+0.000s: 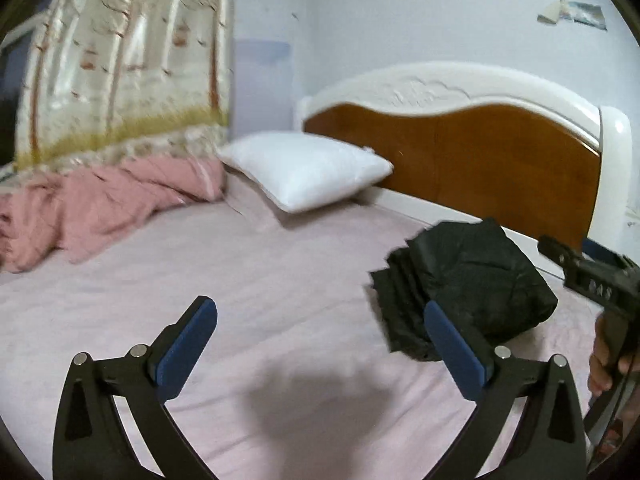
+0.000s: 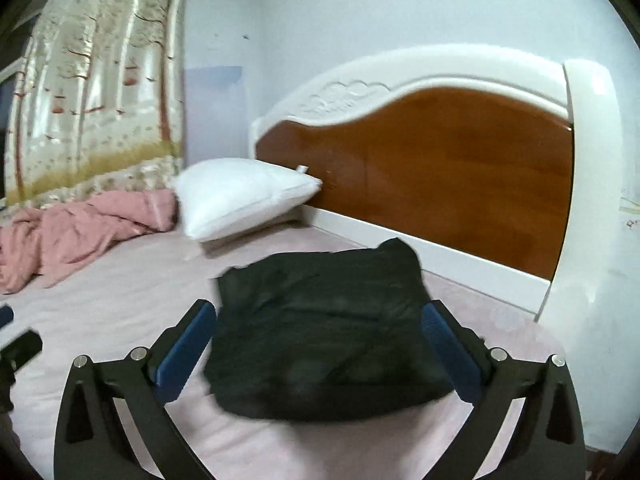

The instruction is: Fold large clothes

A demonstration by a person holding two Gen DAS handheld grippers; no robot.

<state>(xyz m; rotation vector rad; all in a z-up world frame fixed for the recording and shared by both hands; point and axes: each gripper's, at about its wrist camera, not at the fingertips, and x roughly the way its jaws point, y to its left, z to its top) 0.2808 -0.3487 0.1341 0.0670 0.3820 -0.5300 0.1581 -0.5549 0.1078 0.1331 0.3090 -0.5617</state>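
The folded black garment (image 2: 324, 336) lies on the bed (image 1: 200, 280) near the headboard (image 2: 440, 168) edge, straight ahead of the right gripper (image 2: 320, 344) with fingers spread and empty, while the left gripper (image 1: 320, 344), also spread, sits off beside it.

You are looking at a black garment (image 2: 320, 336) of thin, matt cloth, creased and slightly crinkled. Under it, the pink bedsheet (image 1: 248, 272) is soft, matt fabric. The headboard (image 2: 448, 168) has a glossy, smooth brown wood panel in a shiny white lacquered frame with carved relief. The white pillow (image 1: 308, 172) looks smooth with a faint sheen. The pink quilt (image 1: 100, 204) is rumpled matt cloth. The curtain (image 1: 120, 60) shines like satin. Your gripper fingers (image 1: 188, 344) carry matt blue pads on black plastic, with bright metal pins.
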